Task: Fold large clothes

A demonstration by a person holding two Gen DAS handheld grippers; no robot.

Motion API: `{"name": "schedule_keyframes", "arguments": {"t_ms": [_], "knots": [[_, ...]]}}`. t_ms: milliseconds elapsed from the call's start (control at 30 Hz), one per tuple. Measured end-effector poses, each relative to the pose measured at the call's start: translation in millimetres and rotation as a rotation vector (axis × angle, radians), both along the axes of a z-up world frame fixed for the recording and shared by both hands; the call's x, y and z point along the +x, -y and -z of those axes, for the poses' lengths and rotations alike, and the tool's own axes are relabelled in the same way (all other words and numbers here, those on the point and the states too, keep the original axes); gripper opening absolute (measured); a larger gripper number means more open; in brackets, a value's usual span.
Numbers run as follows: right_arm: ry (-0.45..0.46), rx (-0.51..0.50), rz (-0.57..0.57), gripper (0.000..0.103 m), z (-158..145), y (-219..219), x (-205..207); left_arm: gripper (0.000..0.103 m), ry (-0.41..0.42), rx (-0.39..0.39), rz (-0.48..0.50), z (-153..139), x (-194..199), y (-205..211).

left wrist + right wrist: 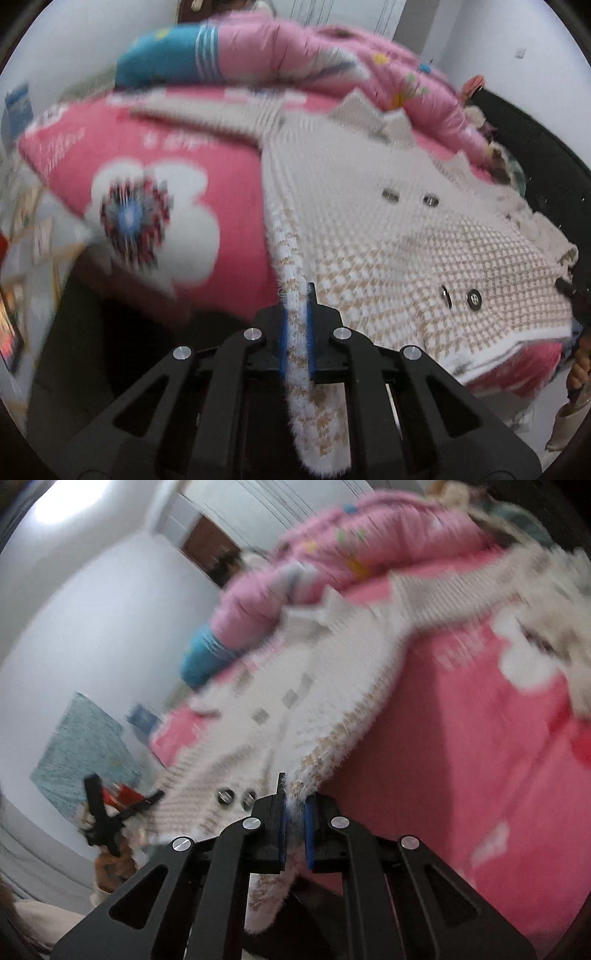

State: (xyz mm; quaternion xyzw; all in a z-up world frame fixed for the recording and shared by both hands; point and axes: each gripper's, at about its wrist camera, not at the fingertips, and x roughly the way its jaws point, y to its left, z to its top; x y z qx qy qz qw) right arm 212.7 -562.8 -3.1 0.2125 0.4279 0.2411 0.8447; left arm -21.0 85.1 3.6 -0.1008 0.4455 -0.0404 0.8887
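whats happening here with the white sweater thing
A person with a gripper in each hand is folding a white and beige knit cardigan on a pink bed cover. The left gripper and the right gripper are each shut on its bottom hem, with the rest spread flat.
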Motion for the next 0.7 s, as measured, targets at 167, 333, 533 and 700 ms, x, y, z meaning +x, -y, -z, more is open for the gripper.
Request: {"name": "schedule_keyframes", "arguments": {"t_ms": [167, 333, 533, 700], "knots": [[-0.192, -0.314, 0.101, 0.018, 29, 11, 14, 0.016, -0.085, 0.048, -0.076, 32, -1, -21], [0.045, -0.391, 0.165, 0.066, -34, 3, 25, 0.033, 0.006, 0.058, -0.097, 11, 12, -33], [0.145, -0.339, -0.135, 0.07, -40, -131, 112, 0.061, 0.081, 0.048, -0.123, 7, 84, -30], [0.147, -0.337, -0.272, 0.07, -27, -227, 178, 0.065, 0.133, 0.021, -0.25, -2, 158, -79]]}}
